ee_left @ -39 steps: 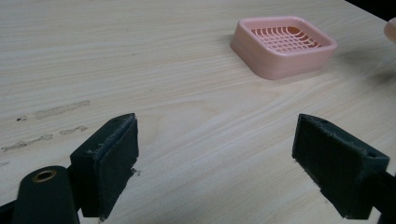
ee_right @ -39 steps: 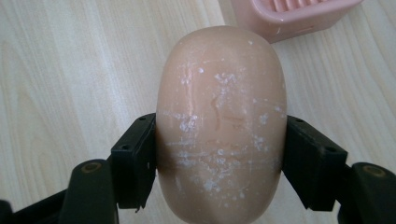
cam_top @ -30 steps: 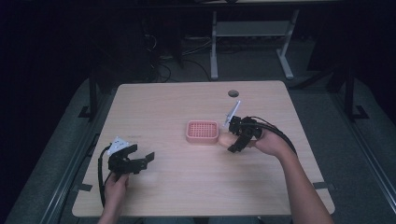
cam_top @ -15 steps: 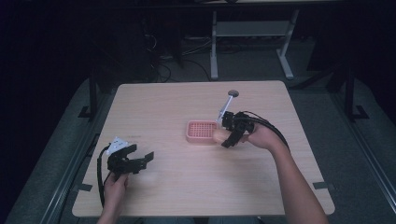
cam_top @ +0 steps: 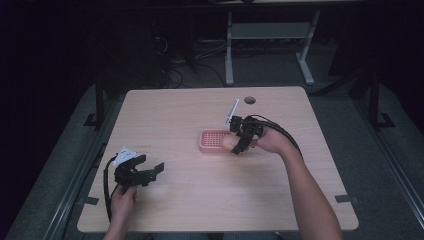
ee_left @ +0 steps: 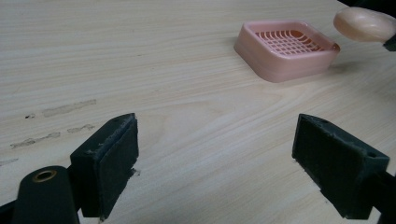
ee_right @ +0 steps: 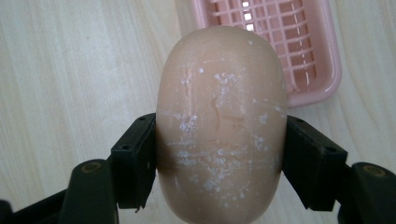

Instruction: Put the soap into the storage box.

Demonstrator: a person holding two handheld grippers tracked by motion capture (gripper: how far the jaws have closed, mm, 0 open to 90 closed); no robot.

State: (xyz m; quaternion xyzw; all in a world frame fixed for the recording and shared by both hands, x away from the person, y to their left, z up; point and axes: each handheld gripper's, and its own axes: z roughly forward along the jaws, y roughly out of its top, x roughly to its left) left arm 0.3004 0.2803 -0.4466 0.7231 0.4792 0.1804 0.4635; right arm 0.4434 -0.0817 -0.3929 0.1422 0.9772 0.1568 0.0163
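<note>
Since a second ago, our right gripper point(cam_top: 239, 142) has carried the soap bar point(ee_right: 220, 126) leftward, from beside the pink soap dish point(cam_top: 215, 141) to its near right edge. We have both jaws pressed against the bar's sides; its peach surface is scuffed with white flecks. In the right gripper view the bar hangs above the wooden table point(cam_top: 200, 110), and the dish's slatted tray point(ee_right: 275, 42) lies just beyond it. Our right hand point(cam_top: 272, 142) reaches in from the table's right half, with the cable looping over it. Our left gripper point(cam_top: 145, 172) rests low near the front left corner, unmoved, its jaws spread wide with nothing between them. From the left gripper view we see the dish point(ee_left: 287, 49) well ahead and the soap point(ee_left: 364, 24) held just beside its far corner.
</note>
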